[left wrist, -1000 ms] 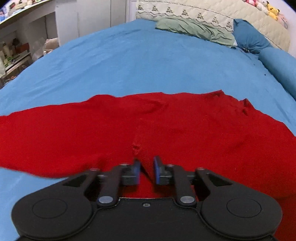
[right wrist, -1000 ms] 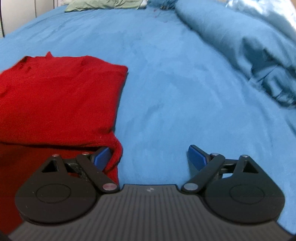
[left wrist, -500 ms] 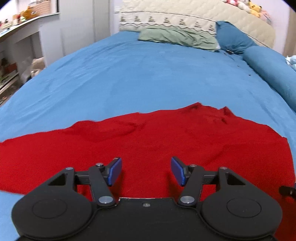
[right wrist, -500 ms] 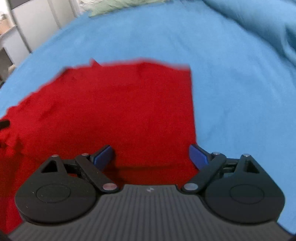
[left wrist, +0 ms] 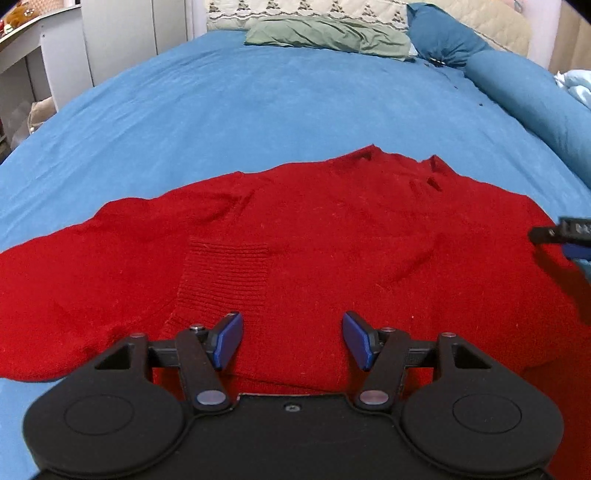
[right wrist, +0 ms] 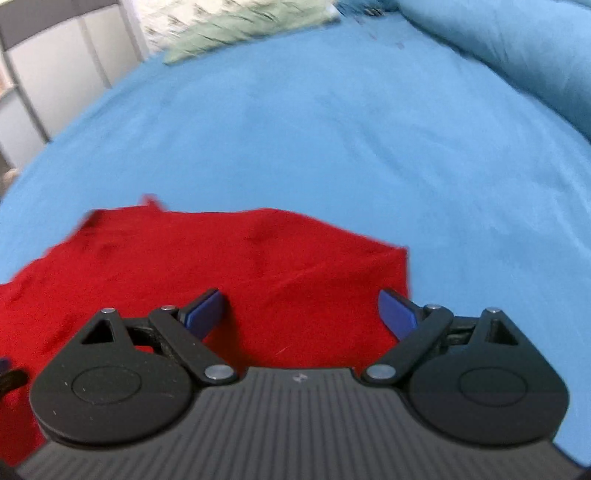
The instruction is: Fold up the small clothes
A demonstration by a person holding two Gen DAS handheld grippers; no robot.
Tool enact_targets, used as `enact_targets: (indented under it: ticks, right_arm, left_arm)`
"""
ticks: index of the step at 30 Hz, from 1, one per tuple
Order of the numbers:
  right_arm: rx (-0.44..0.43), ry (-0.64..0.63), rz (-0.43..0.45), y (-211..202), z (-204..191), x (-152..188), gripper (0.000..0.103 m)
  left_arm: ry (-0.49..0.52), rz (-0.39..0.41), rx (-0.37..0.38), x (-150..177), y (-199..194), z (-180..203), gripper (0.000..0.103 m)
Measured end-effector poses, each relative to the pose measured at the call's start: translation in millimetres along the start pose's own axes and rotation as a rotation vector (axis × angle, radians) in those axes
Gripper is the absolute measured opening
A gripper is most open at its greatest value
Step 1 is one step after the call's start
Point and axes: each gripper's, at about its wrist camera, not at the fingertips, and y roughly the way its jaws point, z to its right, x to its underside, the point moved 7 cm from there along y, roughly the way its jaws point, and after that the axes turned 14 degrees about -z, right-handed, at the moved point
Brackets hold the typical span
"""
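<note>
A small red knit sweater [left wrist: 332, 251] lies flat on the blue bedsheet [left wrist: 258, 103], with one sleeve's ribbed cuff [left wrist: 225, 273] folded over its body. My left gripper [left wrist: 291, 339] is open and empty just above the sweater's near edge. My right gripper [right wrist: 303, 314] is open and empty above the sweater's right part [right wrist: 258, 266]; its tip also shows at the right edge of the left wrist view [left wrist: 565, 236].
A green pillow [left wrist: 328, 33] and a dark blue pillow [left wrist: 439, 33] lie at the head of the bed. A blue bolster [left wrist: 532, 96] runs along the right side. White cabinets [left wrist: 122, 33] and shelves stand to the left.
My left gripper has let go of the sweater, opened and pulled back. My right gripper, open throughout, has swung left over the sweater.
</note>
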Motion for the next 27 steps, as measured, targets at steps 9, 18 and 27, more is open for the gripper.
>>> enact_targets:
  ticks: [9, 18, 27]
  right_arm:
    - [-0.066, -0.053, 0.024, -54, -22, 1, 0.103]
    - [-0.099, -0.132, 0.118, -175, -122, 46, 0.103]
    - [-0.166, -0.077, 0.028, -180, -224, 104, 0.103]
  left_arm:
    - [-0.077, 0.023, 0.030, -5, -32, -17, 0.067]
    - [-0.153, 0.127, -0.043, 13, -139, -97, 0.100]
    - [-0.433, 0.138, -0.133, 47, -168, -242, 0.100]
